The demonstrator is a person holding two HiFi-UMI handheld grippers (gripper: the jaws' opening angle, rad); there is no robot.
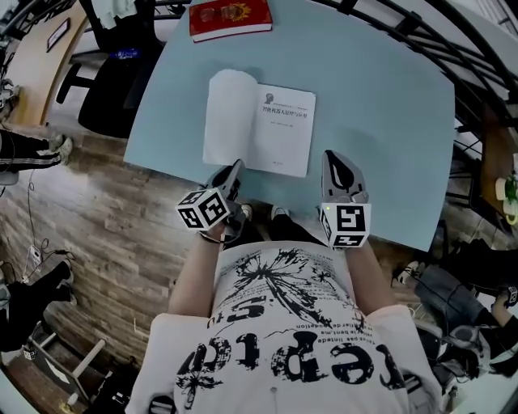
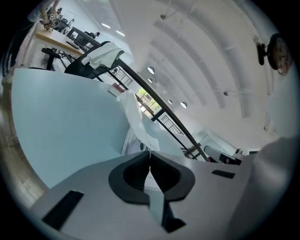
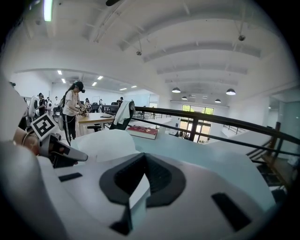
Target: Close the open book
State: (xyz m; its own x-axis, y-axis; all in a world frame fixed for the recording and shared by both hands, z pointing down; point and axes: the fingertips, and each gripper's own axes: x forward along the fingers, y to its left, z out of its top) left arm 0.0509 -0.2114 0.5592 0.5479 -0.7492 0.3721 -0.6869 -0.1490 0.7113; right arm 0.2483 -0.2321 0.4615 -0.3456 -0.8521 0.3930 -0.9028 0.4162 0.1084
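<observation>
An open book (image 1: pixel 283 129) with white pages lies on the light blue table (image 1: pixel 380 121). Its left page (image 1: pixel 229 113) curves up off the book. My left gripper (image 1: pixel 236 166) is at that page's near edge and is shut on it. In the left gripper view the white sheet (image 2: pixel 136 119) rises straight from the closed jaw tips of the left gripper (image 2: pixel 149 153). My right gripper (image 1: pixel 330 155) hovers just right of the book's near right corner, shut and holding nothing. In the right gripper view the right gripper (image 3: pixel 143 159) points over the table with the raised page (image 3: pixel 105 143) to its left.
A closed red book (image 1: pixel 230 18) lies at the table's far edge. A black chair (image 1: pixel 113 73) stands at the far left corner. A dark railing (image 1: pixel 453 48) curves behind the table on the right. People stand at a wooden desk (image 3: pixel 91 119) far off.
</observation>
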